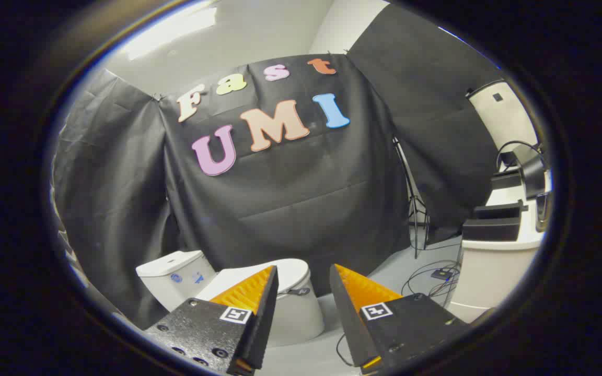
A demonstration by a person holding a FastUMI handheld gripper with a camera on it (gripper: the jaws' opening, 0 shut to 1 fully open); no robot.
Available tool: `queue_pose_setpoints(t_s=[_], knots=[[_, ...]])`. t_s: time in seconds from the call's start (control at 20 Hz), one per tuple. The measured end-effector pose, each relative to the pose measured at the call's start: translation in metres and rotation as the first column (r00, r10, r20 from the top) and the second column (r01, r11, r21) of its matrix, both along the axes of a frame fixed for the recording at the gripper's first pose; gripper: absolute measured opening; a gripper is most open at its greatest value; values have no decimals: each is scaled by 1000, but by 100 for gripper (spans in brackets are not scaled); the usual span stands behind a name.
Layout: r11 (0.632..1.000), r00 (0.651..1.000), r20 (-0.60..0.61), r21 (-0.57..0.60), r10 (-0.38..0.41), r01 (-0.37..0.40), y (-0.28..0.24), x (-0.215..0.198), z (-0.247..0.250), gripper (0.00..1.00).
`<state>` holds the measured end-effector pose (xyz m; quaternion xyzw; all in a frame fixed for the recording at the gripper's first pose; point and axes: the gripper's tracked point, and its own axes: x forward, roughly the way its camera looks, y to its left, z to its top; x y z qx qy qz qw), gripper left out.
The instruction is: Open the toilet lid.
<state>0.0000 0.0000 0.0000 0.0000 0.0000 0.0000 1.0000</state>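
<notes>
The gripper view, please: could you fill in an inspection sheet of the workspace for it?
Surface: pale grey floor, bare around the toilet.
Job's things: white toilet beyond the fingers; toilet lid down; tank beside it.
Clutter: dark boxes on a white counter.
Grippers: gripper open, fingers apart, holding nothing, short of the lid.
Cables: loose black cables on the floor by the counter.
Surroundings: black cloth wall; stand against it.

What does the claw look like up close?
The claw has two wedge-shaped fingers with ribbed inner faces that taper to points. Each sits on a black block with screw holes and a small square black-and-white marker. The fingers are open, holding nothing.
</notes>
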Motion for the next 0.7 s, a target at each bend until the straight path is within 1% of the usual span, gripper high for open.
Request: queue_pose_setpoints(t_s=[0.3, 0.7], knots=[[1000, 1000, 10, 14, -10, 10, -2, -3, 1, 61], [999, 1000, -14, 27, -22, 22, -5, 1, -3, 61]])
